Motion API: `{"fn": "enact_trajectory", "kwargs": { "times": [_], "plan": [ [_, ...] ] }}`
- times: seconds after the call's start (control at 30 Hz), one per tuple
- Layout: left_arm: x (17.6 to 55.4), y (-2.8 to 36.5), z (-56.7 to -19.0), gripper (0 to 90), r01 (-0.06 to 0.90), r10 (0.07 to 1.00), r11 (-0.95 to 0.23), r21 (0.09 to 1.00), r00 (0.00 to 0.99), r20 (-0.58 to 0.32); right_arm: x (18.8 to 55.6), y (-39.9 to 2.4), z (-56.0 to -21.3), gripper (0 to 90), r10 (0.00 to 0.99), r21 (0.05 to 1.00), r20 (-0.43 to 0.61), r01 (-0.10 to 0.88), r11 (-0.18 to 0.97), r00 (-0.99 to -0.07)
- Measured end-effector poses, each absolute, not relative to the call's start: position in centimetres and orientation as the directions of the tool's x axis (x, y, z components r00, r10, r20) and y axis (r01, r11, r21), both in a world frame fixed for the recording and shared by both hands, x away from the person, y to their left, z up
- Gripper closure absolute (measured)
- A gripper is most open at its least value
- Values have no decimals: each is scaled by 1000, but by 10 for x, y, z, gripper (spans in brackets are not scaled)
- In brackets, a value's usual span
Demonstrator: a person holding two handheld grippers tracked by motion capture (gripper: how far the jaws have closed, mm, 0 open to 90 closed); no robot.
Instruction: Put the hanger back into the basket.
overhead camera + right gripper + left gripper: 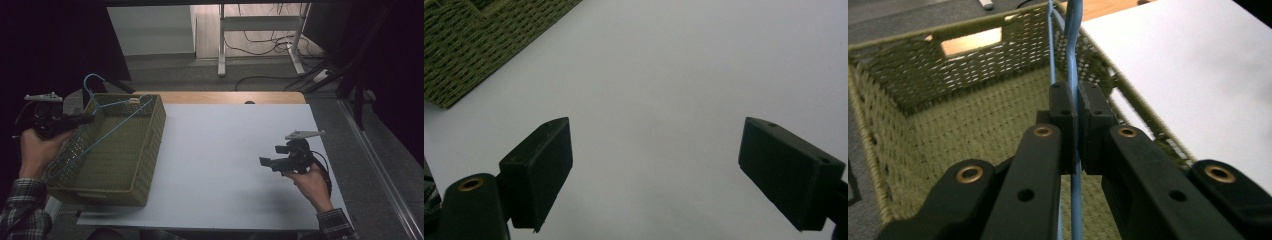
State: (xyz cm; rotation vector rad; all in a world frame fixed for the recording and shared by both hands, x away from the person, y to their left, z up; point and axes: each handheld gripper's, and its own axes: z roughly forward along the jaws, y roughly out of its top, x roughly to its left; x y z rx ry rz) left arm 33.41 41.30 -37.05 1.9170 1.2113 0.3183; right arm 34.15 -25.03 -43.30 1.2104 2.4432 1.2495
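Note:
A light blue wire hanger (107, 122) lies slanted across the green woven basket (145, 165) at the left of the white table, its hook (92, 80) sticking up past the far rim. My left gripper (89, 119) is shut on the hanger's wire over the basket's left side. In the left gripper view the blue wire (1074, 75) runs between the closed pads (1063, 107), with the basket's inside (973, 125) beyond. My right gripper (263, 161) hovers open over the bare white surface at the right, nothing between its fingers (541, 170).
The white sheet (225, 150) covers most of the wooden table (225, 97). Beyond the far edge are a white desk frame (257, 30) and cables (260, 47) on the floor. The basket's corner (474, 45) shows in the right gripper view.

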Motion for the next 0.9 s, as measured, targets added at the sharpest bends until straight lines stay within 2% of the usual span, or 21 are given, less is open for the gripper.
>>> {"fn": "enact_trajectory", "kwargs": {
  "times": [0.3,0.57,0.73,0.8,0.83,0.9],
  "plan": [
    [348,417,-416,873,655,846,-173,736,482,-230,342,-250,-437,139,716,723,213,600,341,-664],
    [358,418,-445,870,735,879,-154,660,407,-248,337,-252,-442,130,713,736,166,567,370,-681],
    [361,422,-457,864,790,913,-150,595,341,-222,334,-254,-446,126,715,734,155,564,378,-681],
    [362,420,-460,859,805,928,-177,566,329,-177,334,-254,-447,125,715,733,152,563,381,-682],
    [363,419,-461,854,808,929,-188,559,331,-165,333,-253,-448,124,717,734,147,561,382,-681],
    [363,418,-460,761,805,933,-179,566,322,-163,333,-252,-450,118,713,734,136,553,394,-688]
  ]
}}
